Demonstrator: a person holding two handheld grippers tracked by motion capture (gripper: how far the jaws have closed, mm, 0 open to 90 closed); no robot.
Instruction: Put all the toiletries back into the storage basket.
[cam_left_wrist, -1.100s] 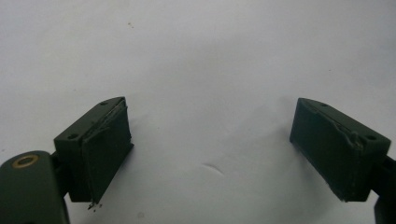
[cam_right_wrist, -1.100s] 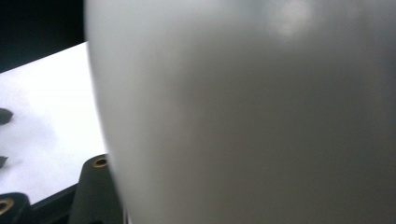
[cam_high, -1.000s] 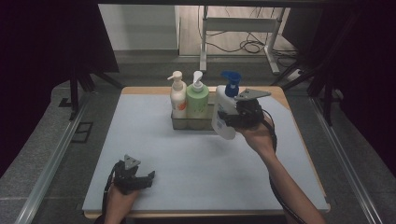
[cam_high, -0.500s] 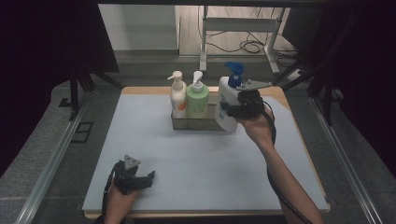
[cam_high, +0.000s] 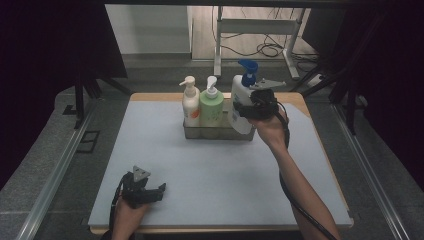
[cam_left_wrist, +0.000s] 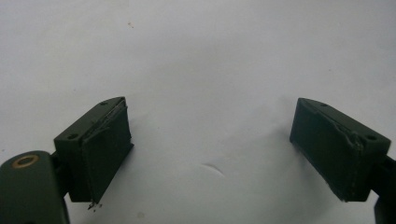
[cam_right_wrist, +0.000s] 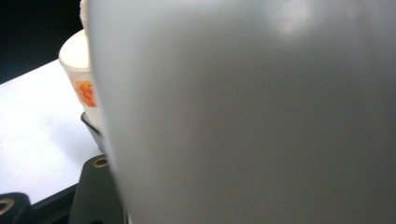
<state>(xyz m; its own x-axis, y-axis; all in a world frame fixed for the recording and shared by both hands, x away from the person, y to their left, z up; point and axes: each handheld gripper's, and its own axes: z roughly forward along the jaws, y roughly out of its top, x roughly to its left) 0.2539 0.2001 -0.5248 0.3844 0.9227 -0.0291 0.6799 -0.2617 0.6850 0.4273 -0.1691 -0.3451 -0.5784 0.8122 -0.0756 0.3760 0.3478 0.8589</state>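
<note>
Bottle (cam_high: 241, 102), smooth white plastic, blue-capped

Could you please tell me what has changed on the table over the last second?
The right gripper, shut on the white bottle with the blue pump, has carried it toward the far left, to the right end of the grey tray. The cream bottle, the green bottle and the open left gripper stayed put.

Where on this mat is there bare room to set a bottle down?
The mat is bare between the metal tray and the left gripper, and along its left side. It is crowded at the tray, where the right gripper holds the blue-pump bottle beside two others.
</note>
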